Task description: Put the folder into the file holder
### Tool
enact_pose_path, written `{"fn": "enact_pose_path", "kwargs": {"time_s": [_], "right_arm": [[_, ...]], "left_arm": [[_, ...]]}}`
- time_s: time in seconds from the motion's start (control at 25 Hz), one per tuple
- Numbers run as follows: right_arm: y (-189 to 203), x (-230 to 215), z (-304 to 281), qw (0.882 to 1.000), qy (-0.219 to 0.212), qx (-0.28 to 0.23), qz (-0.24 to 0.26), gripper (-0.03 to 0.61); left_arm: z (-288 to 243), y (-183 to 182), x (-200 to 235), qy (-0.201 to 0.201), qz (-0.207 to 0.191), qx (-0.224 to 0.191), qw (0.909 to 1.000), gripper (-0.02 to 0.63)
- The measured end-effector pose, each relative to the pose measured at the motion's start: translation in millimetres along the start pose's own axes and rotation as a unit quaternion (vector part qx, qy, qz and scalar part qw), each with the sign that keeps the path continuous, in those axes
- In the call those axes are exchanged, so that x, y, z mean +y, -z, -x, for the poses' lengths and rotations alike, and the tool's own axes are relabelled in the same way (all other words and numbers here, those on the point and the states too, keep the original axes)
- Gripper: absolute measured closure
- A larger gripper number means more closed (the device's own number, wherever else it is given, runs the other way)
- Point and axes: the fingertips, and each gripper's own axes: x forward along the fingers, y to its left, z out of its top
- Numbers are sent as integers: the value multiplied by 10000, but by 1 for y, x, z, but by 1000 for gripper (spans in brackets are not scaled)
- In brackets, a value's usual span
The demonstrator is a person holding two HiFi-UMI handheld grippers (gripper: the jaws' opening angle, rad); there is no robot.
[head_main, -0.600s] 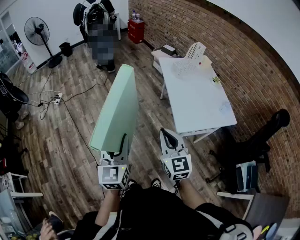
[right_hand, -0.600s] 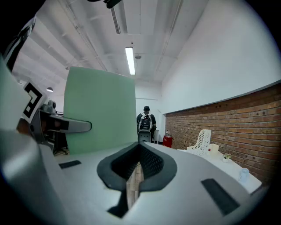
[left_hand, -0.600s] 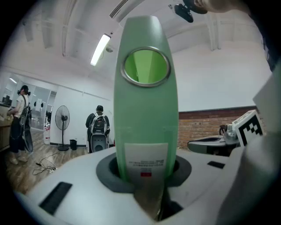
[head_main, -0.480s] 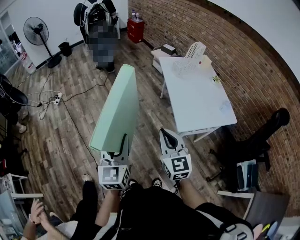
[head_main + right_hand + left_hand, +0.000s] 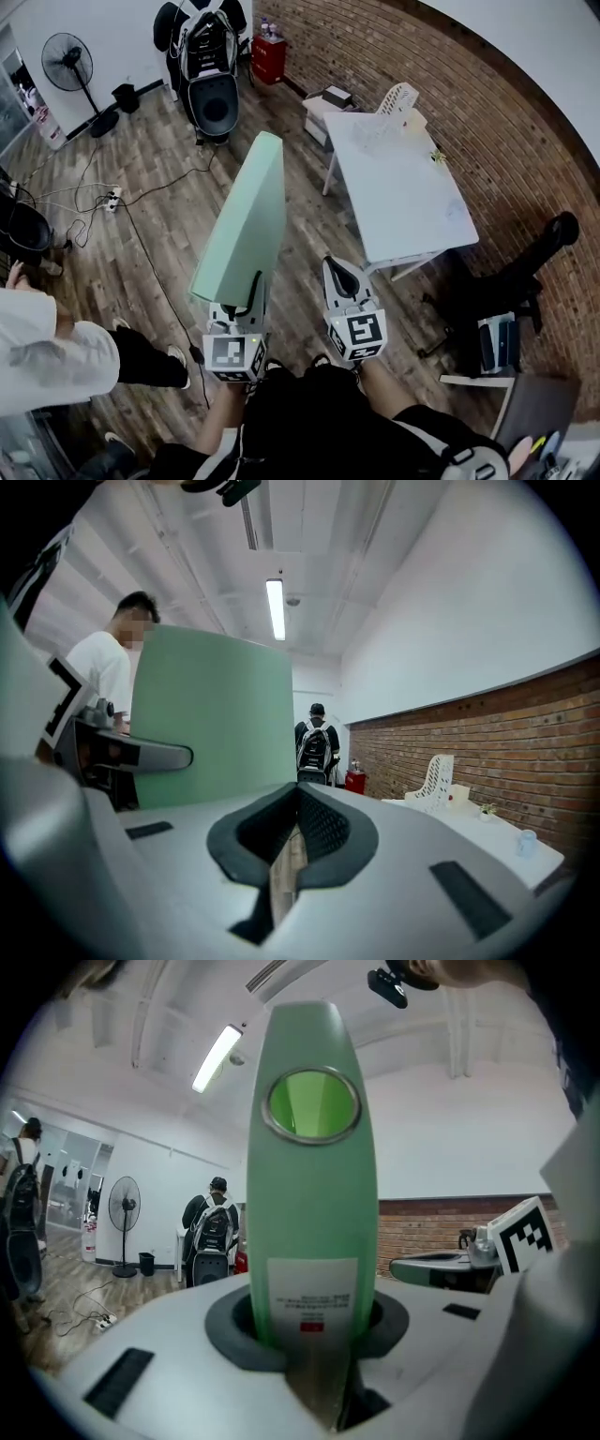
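Observation:
A tall light-green folder (image 5: 242, 220) stands upright in the air over the wooden floor, its spine (image 5: 312, 1176) facing the left gripper view. My left gripper (image 5: 247, 298) (image 5: 314, 1335) is shut on the folder's lower edge. My right gripper (image 5: 339, 278) (image 5: 298, 817) hangs beside it on the right, jaws shut with nothing between them. The folder's broad green side (image 5: 214, 724) fills the left of the right gripper view. A white perforated file holder (image 5: 398, 97) (image 5: 436, 778) stands at the far end of the white table (image 5: 403, 202) ahead on the right.
A person with a backpack (image 5: 212, 70) (image 5: 214, 1232) stands at the far end of the room. Another person's white sleeve (image 5: 47, 356) is at the lower left. A fan (image 5: 70, 56), floor cables (image 5: 103, 197), a black office chair (image 5: 525, 272) and a brick wall (image 5: 450, 84) surround the floor.
A person in a white sleeve has come into view at the lower left. The folder and both grippers keep almost the same place in the head view.

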Motion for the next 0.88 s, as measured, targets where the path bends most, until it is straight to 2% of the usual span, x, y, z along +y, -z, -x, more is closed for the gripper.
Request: {"fn": "enact_pose_path", "kwargs": {"time_s": [0.16,0.44,0.88], "right_arm": [[6,3,-9,9999,26,157,-33,569],[14,-19,-44,9997,17,233,-24,570],[-6,-75,-160,9994,-317,103,24,570]], "left_arm": [[-8,0,14,39,-6,0,10000,492],[-41,7,33,-26,101,47,9999,492],[-153,-14,76,-251,24,-119,9996,492]]}}
